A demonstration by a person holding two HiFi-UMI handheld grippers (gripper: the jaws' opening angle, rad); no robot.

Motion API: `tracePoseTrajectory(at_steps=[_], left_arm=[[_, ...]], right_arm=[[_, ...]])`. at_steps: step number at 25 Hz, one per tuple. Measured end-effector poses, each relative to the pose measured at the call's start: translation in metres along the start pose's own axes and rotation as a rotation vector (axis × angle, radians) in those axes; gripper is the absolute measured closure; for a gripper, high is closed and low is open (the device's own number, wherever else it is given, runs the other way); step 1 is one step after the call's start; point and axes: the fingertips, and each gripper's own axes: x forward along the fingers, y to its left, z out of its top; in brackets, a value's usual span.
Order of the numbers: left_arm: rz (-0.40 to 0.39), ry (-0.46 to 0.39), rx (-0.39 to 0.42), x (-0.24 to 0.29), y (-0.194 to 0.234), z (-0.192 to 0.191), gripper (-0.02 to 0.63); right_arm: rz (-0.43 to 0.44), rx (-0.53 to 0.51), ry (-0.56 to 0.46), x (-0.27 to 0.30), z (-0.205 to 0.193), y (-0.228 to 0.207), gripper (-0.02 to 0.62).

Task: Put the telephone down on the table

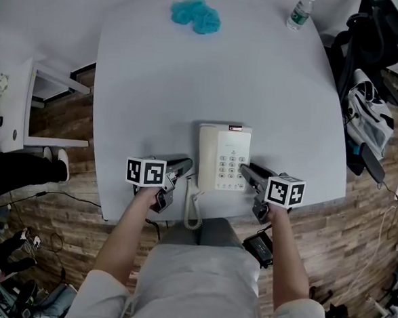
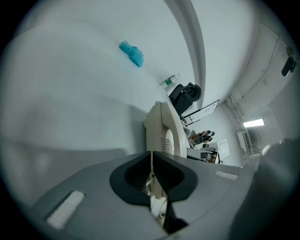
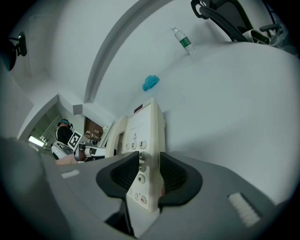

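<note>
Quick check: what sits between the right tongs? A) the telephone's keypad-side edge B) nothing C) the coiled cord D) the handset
A: the right gripper view shows the right tongs closed on the telephone along its keypad side, with keys visible between the pads.

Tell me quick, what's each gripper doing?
Left gripper: closed on a thin edge of the telephone.
Right gripper: closed on the telephone's keypad side.

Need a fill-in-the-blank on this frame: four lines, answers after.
The crumpled cloth is ___. In the head view, the telephone's handset lies on its ___ side. The water bottle stands at the table's far ___ corner. The ___ hand-held gripper clamps the keypad edge.
Answers: blue; left; right; right.
</note>
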Motion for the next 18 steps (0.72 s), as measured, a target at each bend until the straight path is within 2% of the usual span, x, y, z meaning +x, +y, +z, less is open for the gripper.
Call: tracePoseTrajectory(at_steps=[5, 8, 18], left_arm=[[0.015, -0.005, 0.026, -0.008, -0.002, -0.003, 0.588], [0.015, -0.01, 0.048, -0.01, -0.008, -0.007, 0.588], [0.044, -0.013, 0.202, -0.025, -0.044, -0.014, 0.588]], right_arm=[[-0.019, -0.004, -0.003, -0.005, -0.003, 0.002, 0.466], [-0.033, -0.018, -0.019, -0.013, -0.001, 0.005, 0.498], [-0.051, -0.106, -0.012, -0.028, -0.005, 0.032, 0.586]])
